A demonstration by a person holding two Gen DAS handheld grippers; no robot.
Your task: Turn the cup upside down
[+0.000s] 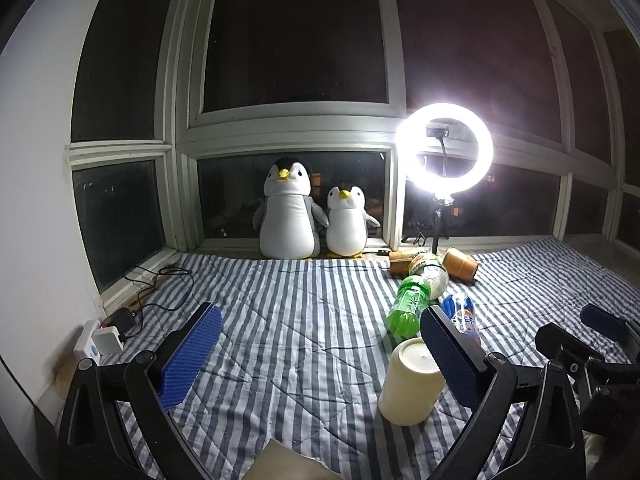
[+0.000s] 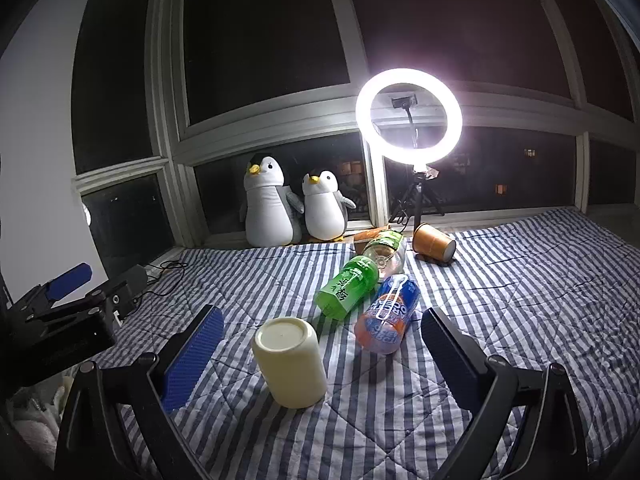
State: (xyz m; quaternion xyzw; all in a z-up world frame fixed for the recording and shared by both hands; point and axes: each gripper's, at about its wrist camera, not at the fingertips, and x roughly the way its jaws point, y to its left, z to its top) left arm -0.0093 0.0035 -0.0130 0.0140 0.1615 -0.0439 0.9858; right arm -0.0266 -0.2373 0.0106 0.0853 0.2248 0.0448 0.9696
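A cream cup point(image 1: 410, 384) stands upside down on the striped quilt point(image 1: 280, 320), base up. In the left wrist view it sits just inside the right finger of my open left gripper point(image 1: 320, 356), partly behind that finger. In the right wrist view the cup point(image 2: 290, 362) stands between the fingers of my open right gripper point(image 2: 320, 356), nearer the left finger. Neither gripper holds anything. The right gripper point(image 1: 600, 324) shows at the right edge of the left wrist view; the left gripper point(image 2: 68, 280) shows at the left edge of the right wrist view.
A green bottle point(image 2: 348, 286), a blue and orange bottle point(image 2: 388, 316), a clear bottle point(image 2: 384, 250) and a brown paper cup point(image 2: 434, 242) lie beyond the cream cup. Two penguin plush toys point(image 2: 272, 208) and a lit ring light point(image 2: 408, 124) stand by the window. Cables and a charger point(image 1: 124, 320) lie at left.
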